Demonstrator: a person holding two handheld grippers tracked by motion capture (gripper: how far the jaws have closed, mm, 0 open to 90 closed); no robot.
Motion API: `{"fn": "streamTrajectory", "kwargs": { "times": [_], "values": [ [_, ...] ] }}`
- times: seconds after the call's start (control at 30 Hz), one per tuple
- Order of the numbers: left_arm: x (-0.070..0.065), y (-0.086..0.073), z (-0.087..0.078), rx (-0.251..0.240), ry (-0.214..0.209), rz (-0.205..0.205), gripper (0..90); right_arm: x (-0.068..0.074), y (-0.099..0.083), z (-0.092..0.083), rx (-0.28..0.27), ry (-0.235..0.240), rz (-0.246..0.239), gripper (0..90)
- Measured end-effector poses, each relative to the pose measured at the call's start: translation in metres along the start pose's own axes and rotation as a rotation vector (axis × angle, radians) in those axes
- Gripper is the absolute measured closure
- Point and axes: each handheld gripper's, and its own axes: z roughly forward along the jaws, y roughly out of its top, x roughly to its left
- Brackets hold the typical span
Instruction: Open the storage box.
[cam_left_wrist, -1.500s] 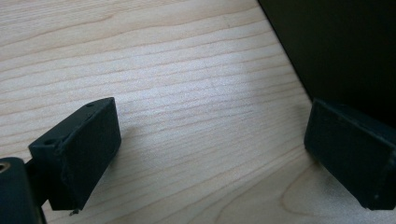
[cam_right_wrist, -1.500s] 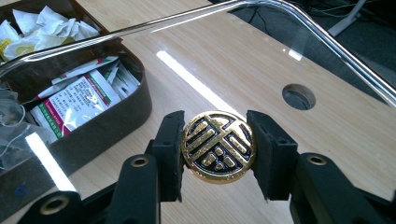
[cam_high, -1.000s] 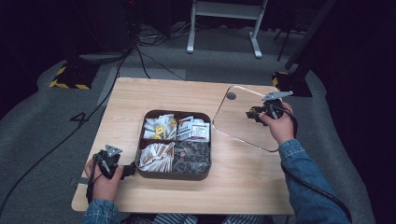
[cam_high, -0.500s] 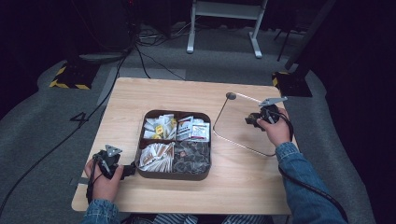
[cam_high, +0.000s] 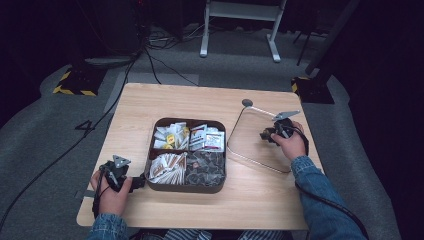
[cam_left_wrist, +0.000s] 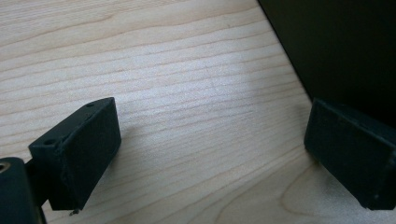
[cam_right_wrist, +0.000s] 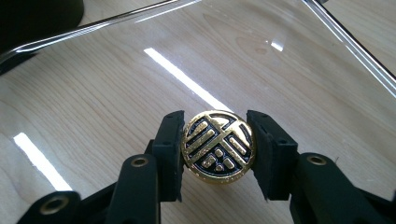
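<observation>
Since the earlier frames the clear lid (cam_high: 255, 140) is brought lower and closer to flat over the table (cam_high: 200, 102), right of the divided box (cam_high: 187, 186). A slip could be caused by the thin pinch on the round gold knob (cam_right_wrist: 217, 145), dropping the lid. The right gripper (cam_right_wrist: 217, 149) is clamped on that knob. The left gripper (cam_left_wrist: 205, 154) is spread wide, empty, beside the box wall.

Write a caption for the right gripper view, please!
Right claw pinching the gold knob of a clear lid.
</observation>
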Motion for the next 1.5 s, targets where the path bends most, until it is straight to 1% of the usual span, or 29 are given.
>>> {"fn": "streamTrajectory", "kwargs": {
  "times": [0.13, 0.5, 0.7, 1.07, 1.2, 1.37, 1.5],
  "values": [
    [0.000, 0.000, 0.000, -0.001, 0.002, 0.003, 4.0, 0.000, -0.004, 0.004, 0.007, -0.002, -0.004, 58.7],
    [0.000, 0.000, 0.000, 0.000, 0.000, 0.000, 4.0, -0.001, -0.012, 0.011, 0.021, -0.003, 0.010, 58.6],
    [0.000, 0.000, 0.000, -0.001, 0.002, 0.003, 4.0, -0.001, -0.013, 0.011, 0.011, -0.004, 0.012, 58.4],
    [0.000, 0.000, 0.000, -0.001, 0.002, 0.003, 4.0, -0.001, -0.015, 0.012, -0.006, -0.004, 0.028, 57.0],
    [0.000, 0.000, 0.000, 0.000, 0.000, 0.000, 4.0, -0.001, -0.015, 0.012, -0.018, -0.005, 0.044, 50.5],
    [0.000, 0.000, 0.000, -0.001, 0.003, 0.000, 4.1, 0.000, -0.011, 0.007, -0.062, -0.022, 0.083, 39.3],
    [-0.001, -0.001, 0.000, -0.003, -0.001, -0.004, 4.3, 0.000, -0.004, 0.000, -0.092, -0.026, 0.089, 36.5]
  ]
}}
